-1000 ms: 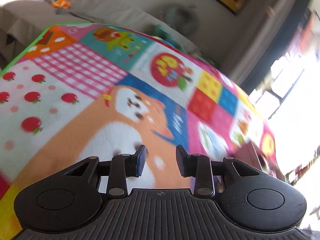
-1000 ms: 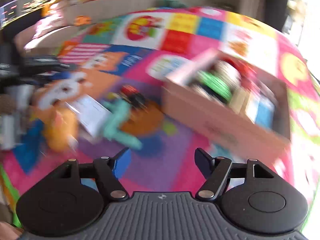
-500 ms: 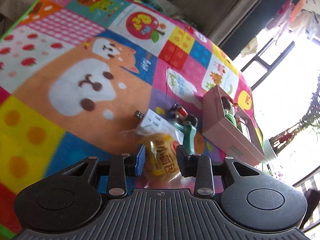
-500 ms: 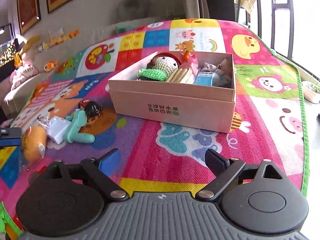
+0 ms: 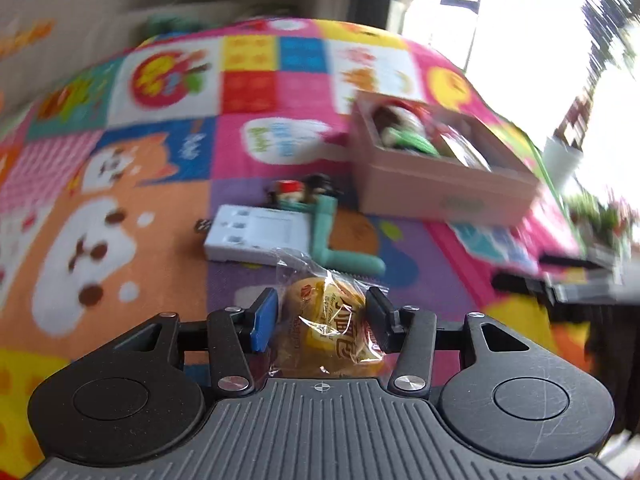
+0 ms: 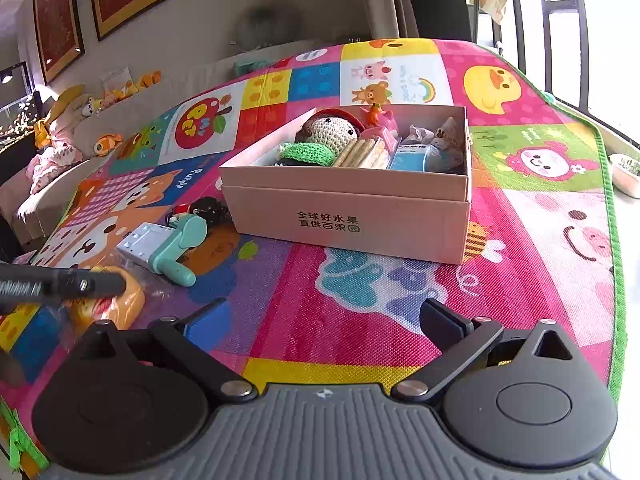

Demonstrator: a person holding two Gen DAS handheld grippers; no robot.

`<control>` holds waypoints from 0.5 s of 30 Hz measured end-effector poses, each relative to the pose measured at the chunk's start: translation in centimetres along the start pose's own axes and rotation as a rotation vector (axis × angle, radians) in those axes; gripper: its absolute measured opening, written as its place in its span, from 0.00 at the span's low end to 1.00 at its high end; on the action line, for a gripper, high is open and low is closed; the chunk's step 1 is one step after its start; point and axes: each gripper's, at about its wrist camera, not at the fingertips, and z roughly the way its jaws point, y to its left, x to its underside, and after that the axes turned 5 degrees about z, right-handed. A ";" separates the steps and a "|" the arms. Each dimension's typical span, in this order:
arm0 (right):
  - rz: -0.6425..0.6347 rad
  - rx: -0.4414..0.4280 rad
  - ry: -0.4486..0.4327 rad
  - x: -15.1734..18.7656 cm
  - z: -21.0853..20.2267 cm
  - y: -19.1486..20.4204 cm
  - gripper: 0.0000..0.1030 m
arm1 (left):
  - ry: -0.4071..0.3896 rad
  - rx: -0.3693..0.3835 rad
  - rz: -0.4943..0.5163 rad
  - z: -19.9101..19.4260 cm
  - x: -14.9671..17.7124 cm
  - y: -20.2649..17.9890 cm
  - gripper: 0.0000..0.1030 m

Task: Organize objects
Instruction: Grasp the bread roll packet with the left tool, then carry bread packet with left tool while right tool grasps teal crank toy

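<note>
1. You are holding the left gripper [image 5: 322, 322] low over the play mat [image 5: 160, 184], its jaws having just been opening, with the wrapped bread bun [image 5: 326, 336] lying between them. The blue pad stands just clear of the wrapper; the other pad is at its crinkled edge, though whether it is pressing I cannot tell.
2. You are keeping the right gripper [image 6: 324, 320] spread wide over bare mat, jaws having just been opening, nothing between them.
3. The white charger [image 5: 256, 236], teal L-shaped handle [image 5: 332, 236] and small dark toy [image 5: 308, 190] are lying just beyond the bun.
4. The pink cardboard box [image 6: 348, 220] is sitting further off, holding a crocheted doll [image 6: 328, 130], sticks and small packets.
</note>
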 end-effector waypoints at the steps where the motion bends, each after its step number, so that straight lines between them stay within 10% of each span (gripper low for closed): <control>1: 0.002 0.001 0.000 0.0 0.0 0.0 0.98 | 0.004 -0.003 0.039 -0.2 0.2 -0.4 0.51; 15: 0.008 0.004 0.011 0.0 0.2 -0.2 1.00 | 0.034 -0.036 0.143 0.2 0.9 -1.7 0.60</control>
